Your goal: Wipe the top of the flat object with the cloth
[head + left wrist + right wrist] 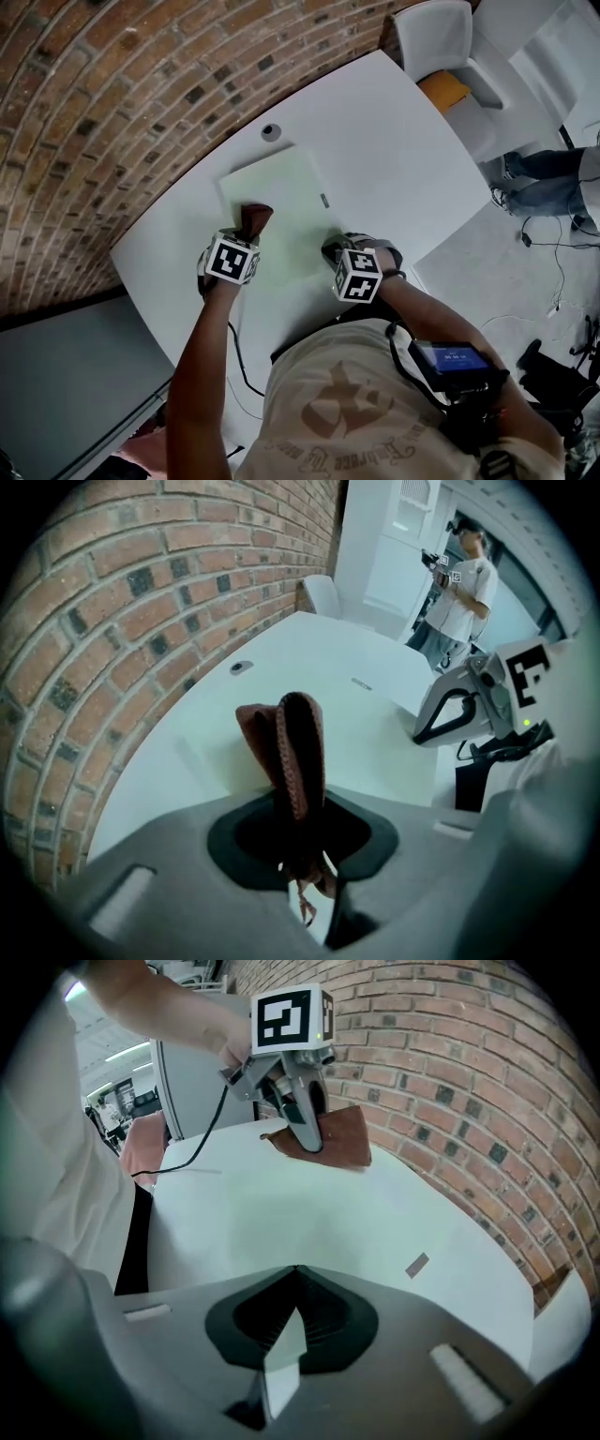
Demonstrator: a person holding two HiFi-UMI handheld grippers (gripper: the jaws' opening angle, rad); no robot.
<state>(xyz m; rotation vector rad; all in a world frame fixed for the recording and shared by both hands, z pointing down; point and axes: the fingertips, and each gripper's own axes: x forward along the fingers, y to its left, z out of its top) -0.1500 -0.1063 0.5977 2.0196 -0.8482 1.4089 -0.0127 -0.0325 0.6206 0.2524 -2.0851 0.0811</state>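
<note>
The flat object (pixel 281 202) is a pale green mat lying on the white table (pixel 394 159). A brown cloth (pixel 254 219) rests on the mat's near left part, and my left gripper (pixel 246 234) is shut on it. In the left gripper view the cloth (pixel 292 747) stands up folded between the jaws of the left gripper (pixel 300 808). My right gripper (pixel 336 249) is at the mat's near right corner. Its jaws meet at the tips, with a thin pale edge of the mat (pixel 281 1354) pinched between them. The right gripper view shows the cloth (pixel 339 1138) under the left gripper (pixel 305 1133).
A brick wall (pixel 103 103) runs along the table's far side. A small round grey fitting (pixel 271 132) sits beyond the mat, and a small grey label (pixel 324 200) lies by its right edge. A white chair (pixel 441 42) stands past the table. A person (pixel 553 178) stands at right.
</note>
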